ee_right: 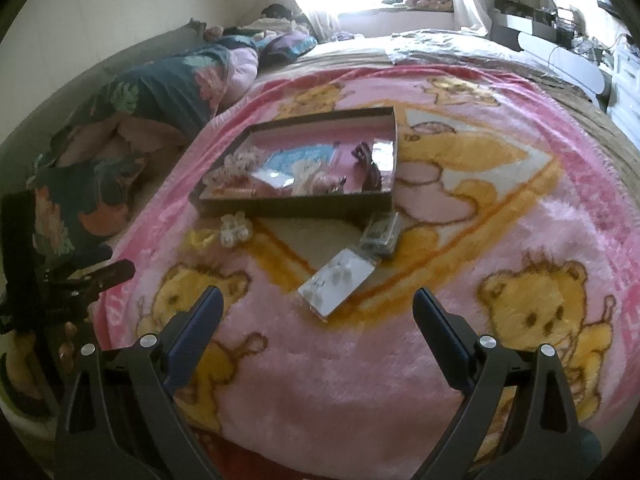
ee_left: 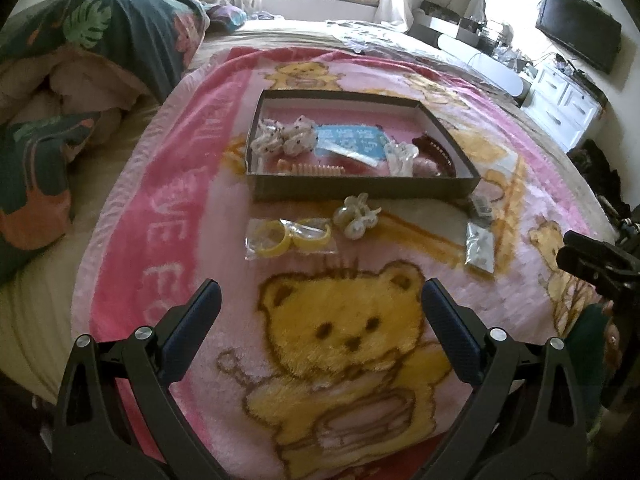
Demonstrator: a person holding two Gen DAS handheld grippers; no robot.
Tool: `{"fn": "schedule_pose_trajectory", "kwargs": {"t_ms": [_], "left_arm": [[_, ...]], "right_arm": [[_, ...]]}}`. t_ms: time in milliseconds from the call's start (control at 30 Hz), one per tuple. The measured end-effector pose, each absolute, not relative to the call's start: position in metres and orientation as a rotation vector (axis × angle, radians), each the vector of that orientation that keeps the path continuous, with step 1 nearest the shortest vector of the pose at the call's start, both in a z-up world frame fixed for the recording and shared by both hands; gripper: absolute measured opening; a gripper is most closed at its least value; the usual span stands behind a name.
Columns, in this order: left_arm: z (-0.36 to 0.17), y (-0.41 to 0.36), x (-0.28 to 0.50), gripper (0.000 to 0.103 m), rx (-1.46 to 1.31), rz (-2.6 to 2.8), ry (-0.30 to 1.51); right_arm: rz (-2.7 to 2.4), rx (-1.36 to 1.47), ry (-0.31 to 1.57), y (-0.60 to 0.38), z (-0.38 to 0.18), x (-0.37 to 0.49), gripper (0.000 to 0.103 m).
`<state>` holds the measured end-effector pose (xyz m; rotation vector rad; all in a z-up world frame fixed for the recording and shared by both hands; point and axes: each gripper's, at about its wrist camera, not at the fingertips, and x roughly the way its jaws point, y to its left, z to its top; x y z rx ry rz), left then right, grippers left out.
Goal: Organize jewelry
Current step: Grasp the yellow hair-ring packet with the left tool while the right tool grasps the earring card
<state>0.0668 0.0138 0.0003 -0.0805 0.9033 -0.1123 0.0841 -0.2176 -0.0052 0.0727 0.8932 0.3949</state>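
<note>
A dark shallow box [ee_left: 360, 189] [ee_right: 296, 205] lies on a pink teddy-bear blanket [ee_left: 344, 344] and holds several pieces: pale beaded clusters, a blue card, a comb, a dark bangle. In front of the box lie a clear bag of yellow bangles [ee_left: 290, 237], a cluster of pearly earrings [ee_left: 357, 216] [ee_right: 234, 229], a white earring card [ee_left: 480, 249] [ee_right: 339, 282] and a small clear packet [ee_right: 380, 235]. My left gripper [ee_left: 320, 304] is open and empty above the blanket, short of the bangles. My right gripper [ee_right: 316, 312] is open and empty just short of the white card.
The blanket covers a bed. A leaf-print quilt [ee_left: 100, 64] is heaped at the left. A white dresser [ee_left: 560, 100] and a TV [ee_left: 576, 28] stand at the right, a bright window at the back.
</note>
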Motion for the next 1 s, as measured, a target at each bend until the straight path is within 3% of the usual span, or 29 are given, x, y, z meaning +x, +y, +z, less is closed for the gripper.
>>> {"fn": "schedule_pose_trajectory", "kwargs": {"t_ms": [1000], "left_arm": [[-0.053, 0.035, 0.111, 0.094, -0.146, -0.066, 0.965]], "right_arm": [[0.362, 0.157, 1.047, -0.194, -0.074, 0.135, 0.094]]}}
